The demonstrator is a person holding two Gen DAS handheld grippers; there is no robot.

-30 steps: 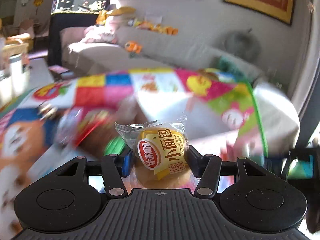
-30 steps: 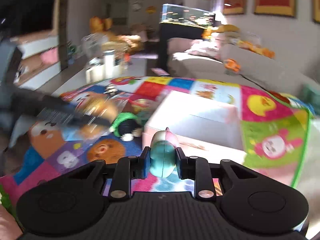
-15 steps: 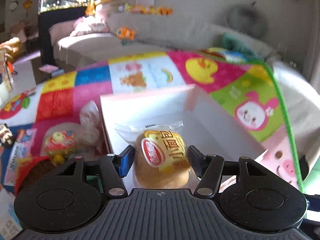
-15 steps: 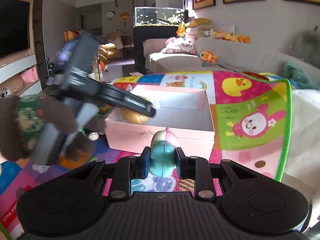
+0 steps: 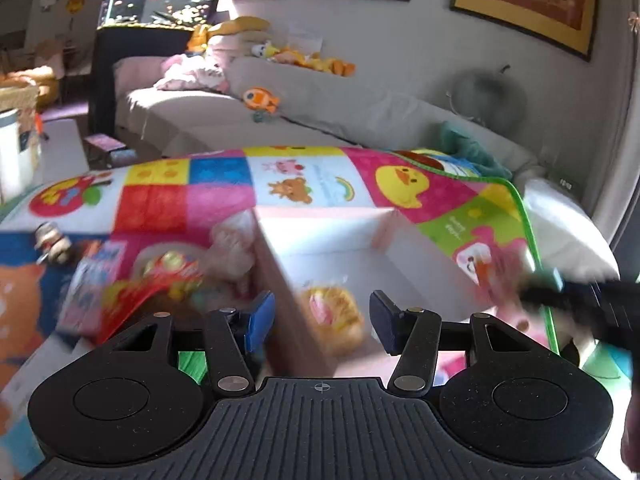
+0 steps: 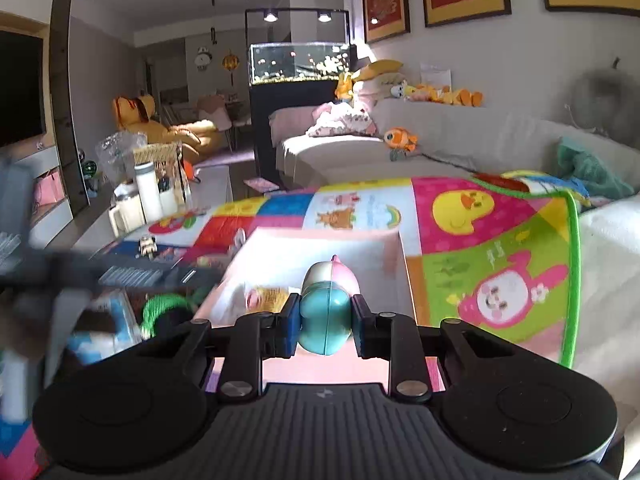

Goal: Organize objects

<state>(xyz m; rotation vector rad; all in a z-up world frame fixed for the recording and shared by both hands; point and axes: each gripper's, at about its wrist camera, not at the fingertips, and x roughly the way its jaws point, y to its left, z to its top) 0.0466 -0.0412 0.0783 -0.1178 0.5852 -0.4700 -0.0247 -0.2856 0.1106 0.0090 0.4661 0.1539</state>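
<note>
Both grippers are pointing somewhat downward over the play mat (image 5: 224,196). The left gripper (image 5: 322,322) is hovering above the near left corner of the pink box (image 5: 372,232), its blue pads (image 5: 260,318) standing apart and closing, with nothing pressed between them. The right gripper (image 6: 325,316) is reaching over the near wall of the same box, its fingers clamped on a teal and pink toy (image 6: 326,304), which is sticking up between the pads.

The yellow bread packet (image 5: 334,314) is lying inside the box, at its near left corner; it is blurred, so how it is lying is hard to tell. In the right wrist view the packet is sitting on the box floor just left of the held toy. Outside the box's left wall, a red snack bag (image 5: 160,276) and other small items are lying on the mat, smeared by motion.

Half a second ago the left gripper was squeezing the bread packet above the box; now the packet is out of the pads and down in the box. The right gripper's hold on the toy is unchanged, and it has come closer over the box.
</note>
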